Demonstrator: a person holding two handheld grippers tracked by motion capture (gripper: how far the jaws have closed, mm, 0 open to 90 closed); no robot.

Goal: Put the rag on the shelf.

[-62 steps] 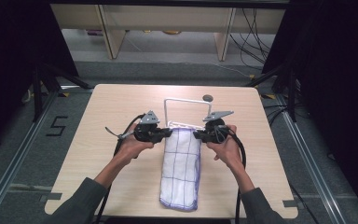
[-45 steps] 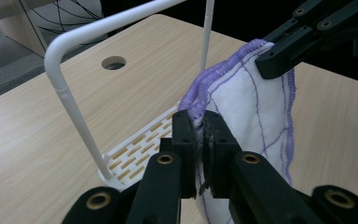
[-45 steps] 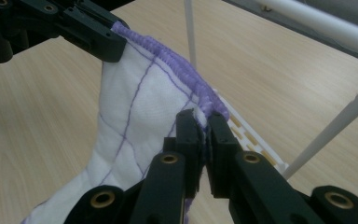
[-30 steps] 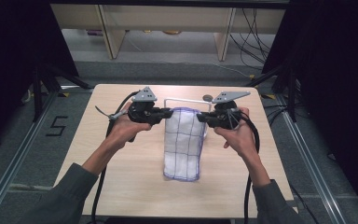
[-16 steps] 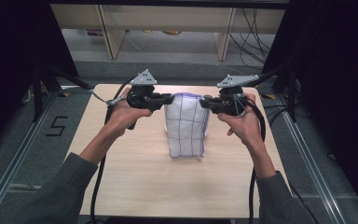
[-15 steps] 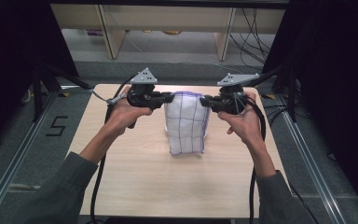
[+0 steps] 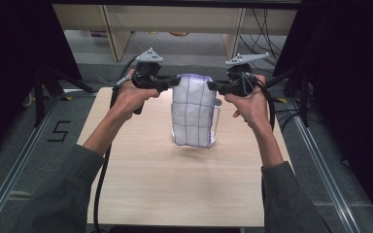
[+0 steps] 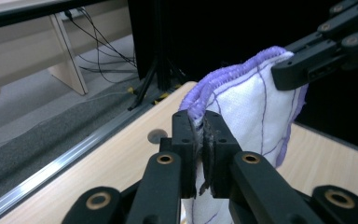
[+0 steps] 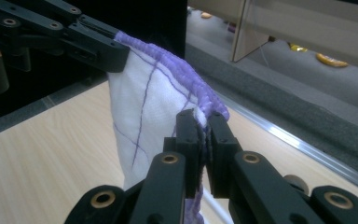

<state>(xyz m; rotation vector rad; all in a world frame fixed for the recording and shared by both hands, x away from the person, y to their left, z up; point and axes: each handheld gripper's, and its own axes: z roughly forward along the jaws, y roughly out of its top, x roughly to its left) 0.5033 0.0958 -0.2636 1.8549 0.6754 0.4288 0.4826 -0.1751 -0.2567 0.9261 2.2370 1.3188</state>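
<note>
Wooden table point(image 7: 141, 194) | both claws clamped on cloth point(image 7: 192, 114) top corners; wire rack point(image 7: 216, 121) mostly hidden behind

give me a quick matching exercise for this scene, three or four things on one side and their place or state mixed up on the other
Things:
1. left gripper
2. right gripper
3. cloth
4. wire rack

Places or states:
A. stands on the table, behind the hanging fabric
B. hangs down, white with purple grid lines
C. shut on the cloth's top right corner in the high view
D. shut on the cloth's top left corner in the high view

Pairs: 1-D, 2-C, 3-B, 4-A
</note>
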